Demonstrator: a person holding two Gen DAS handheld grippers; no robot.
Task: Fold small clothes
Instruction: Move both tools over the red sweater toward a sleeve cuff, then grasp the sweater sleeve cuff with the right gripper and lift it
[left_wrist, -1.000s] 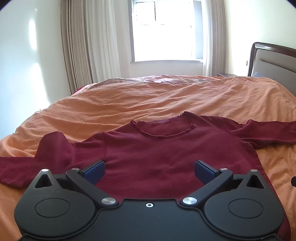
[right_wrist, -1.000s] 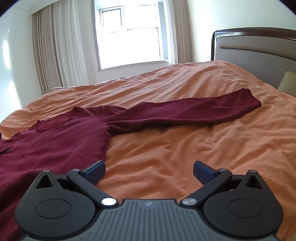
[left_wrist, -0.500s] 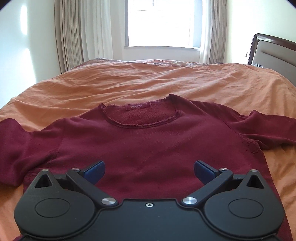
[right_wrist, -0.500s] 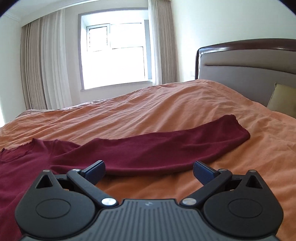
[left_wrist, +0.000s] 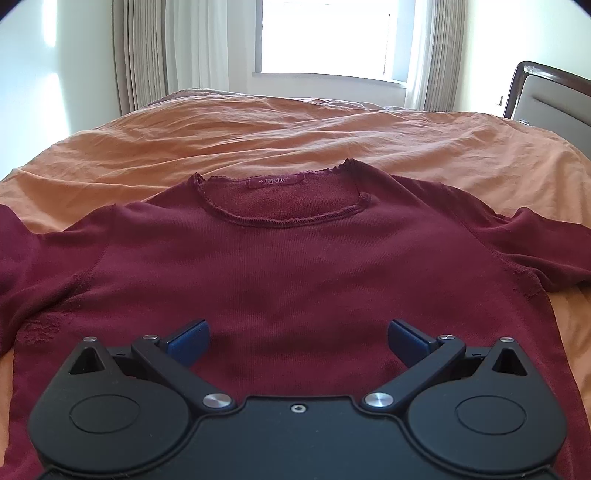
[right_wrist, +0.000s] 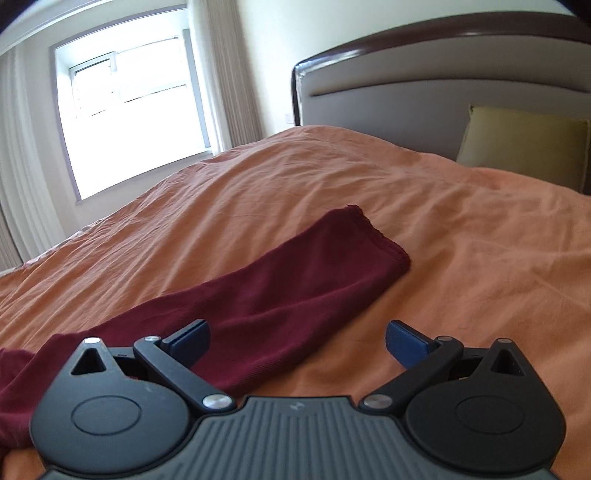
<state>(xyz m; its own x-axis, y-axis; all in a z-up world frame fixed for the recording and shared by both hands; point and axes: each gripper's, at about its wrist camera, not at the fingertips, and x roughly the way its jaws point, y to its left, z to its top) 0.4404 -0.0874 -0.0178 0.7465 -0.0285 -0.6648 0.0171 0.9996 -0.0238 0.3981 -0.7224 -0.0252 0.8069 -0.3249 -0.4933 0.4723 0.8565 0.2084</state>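
Right gripper (right_wrist: 297, 341), jaws wide and empty, is held just short of the maroon sleeve (right_wrist: 295, 284); a cuff grasp is called for next.

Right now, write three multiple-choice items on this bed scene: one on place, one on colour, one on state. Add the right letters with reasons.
1. The long sleeve of the dark red knit top lies:
A. on the orange bedspread
B. on the yellow pillow
C. over the headboard

2. The bedspread is:
A. white
B. orange
C. blue

3. The right gripper is:
A. shut on the sleeve
B. shut, empty
C. open, empty

Answers:
1 A: the sleeve rests flat on the cover.
2 B: both views show orange.
3 C: its fingers stand wide apart, gripping nothing.
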